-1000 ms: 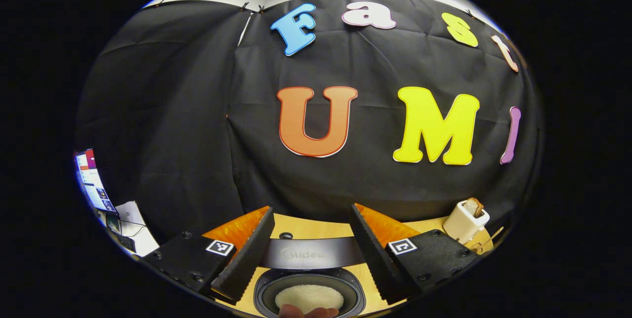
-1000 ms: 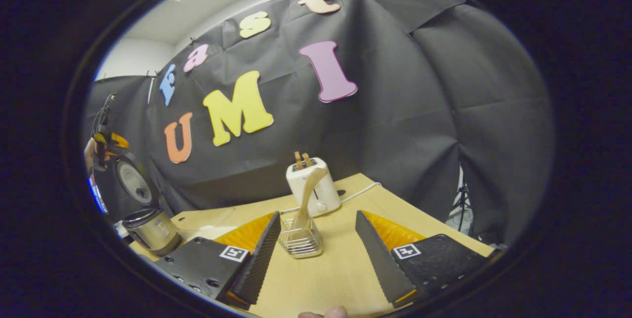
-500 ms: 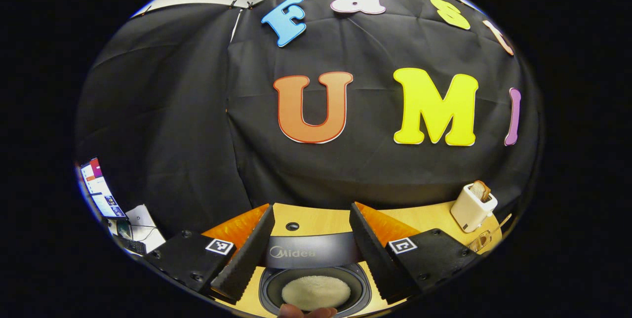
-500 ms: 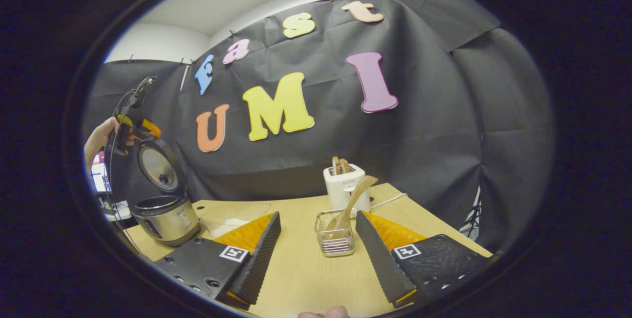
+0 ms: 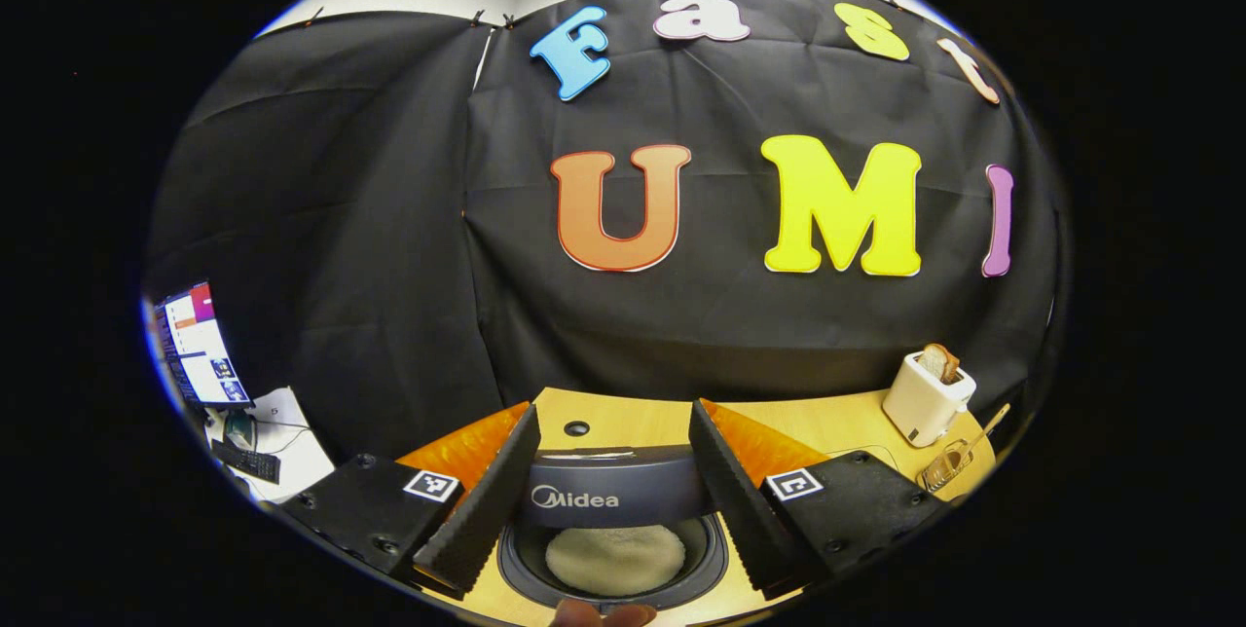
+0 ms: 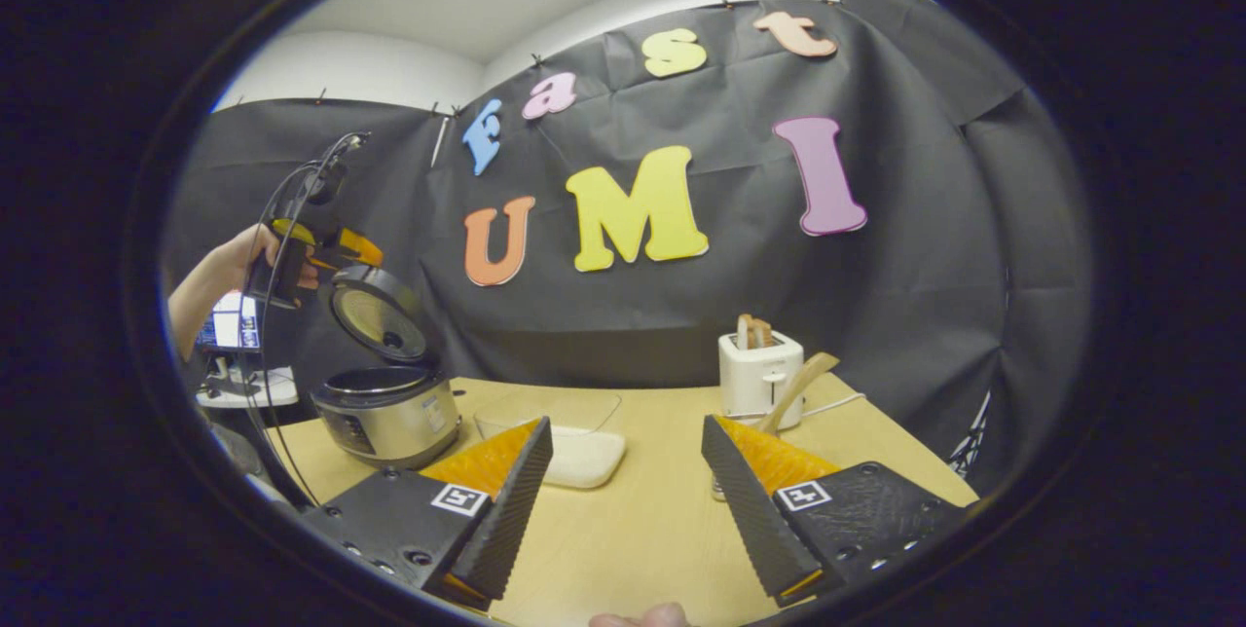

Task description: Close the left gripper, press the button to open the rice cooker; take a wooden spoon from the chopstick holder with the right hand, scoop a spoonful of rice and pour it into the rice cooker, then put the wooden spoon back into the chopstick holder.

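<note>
Behind the table (image 6: pixel 642 520), the right gripper (image 6: pixel 623 500), jaws wide and empty, has been swung off the wooden spoon (image 6: pixel 793 388); the rice cooker (image 6: pixel 389 413) is open, the left gripper (image 5: pixel 613 481) likewise open and empty.

Left gripper (image 5: pixel 611 457) and right gripper (image 6: pixel 626 466), jaws apart, each empty.

On the light wooden bench (image 6: pixel 642 530), the silver round rice cooker (image 6: pixel 387 413) sits at the left with its lid up. The clear plastic tub of rice (image 6: pixel 574 442) lies just right of it. The white toaster (image 6: pixel 759 376) stands far right at the back, with the wooden spoon (image 6: pixel 793 384) in front of it.
</note>
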A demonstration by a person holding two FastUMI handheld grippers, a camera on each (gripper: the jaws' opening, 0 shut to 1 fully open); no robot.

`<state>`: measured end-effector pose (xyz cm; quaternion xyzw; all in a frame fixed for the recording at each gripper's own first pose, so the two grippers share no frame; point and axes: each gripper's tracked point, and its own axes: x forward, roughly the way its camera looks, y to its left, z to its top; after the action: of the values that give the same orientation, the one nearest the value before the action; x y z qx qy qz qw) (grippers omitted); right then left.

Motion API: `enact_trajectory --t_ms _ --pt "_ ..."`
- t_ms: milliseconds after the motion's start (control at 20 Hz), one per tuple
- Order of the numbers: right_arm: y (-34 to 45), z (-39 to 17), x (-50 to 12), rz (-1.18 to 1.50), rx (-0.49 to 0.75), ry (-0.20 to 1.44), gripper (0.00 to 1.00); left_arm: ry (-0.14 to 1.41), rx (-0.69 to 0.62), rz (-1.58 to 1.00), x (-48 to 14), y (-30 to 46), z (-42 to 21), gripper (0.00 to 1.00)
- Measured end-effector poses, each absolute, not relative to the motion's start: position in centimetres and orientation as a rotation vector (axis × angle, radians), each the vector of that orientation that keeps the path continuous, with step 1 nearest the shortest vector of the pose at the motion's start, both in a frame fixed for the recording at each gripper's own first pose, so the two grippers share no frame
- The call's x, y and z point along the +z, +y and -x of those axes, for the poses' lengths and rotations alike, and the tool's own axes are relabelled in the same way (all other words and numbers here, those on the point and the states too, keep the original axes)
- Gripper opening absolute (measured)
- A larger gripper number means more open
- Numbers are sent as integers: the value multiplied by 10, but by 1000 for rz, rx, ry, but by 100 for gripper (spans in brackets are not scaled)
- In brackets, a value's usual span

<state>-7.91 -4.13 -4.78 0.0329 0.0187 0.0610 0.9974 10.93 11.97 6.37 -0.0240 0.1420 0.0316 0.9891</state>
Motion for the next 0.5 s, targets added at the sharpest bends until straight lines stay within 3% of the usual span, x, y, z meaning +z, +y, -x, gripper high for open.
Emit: enact_trajectory --t_ms 50,300,350,450,500 --pt "-38 80 -49 -59 127 39 94 279 62 45 59 118 -103 99" --pt "-29 81 -55 -75 148 42 100 233 62 46 37 112 -75 99" --pt "-28 83 -57 -72 153 45 94 234 63 49 29 111 -69 99" --pt "-27 82 -60 -63 153 41 96 215 74 56 17 108 -58 99" --pt "-27 82 -63 -60 149 41 91 211 78 51 8 107 -53 99"
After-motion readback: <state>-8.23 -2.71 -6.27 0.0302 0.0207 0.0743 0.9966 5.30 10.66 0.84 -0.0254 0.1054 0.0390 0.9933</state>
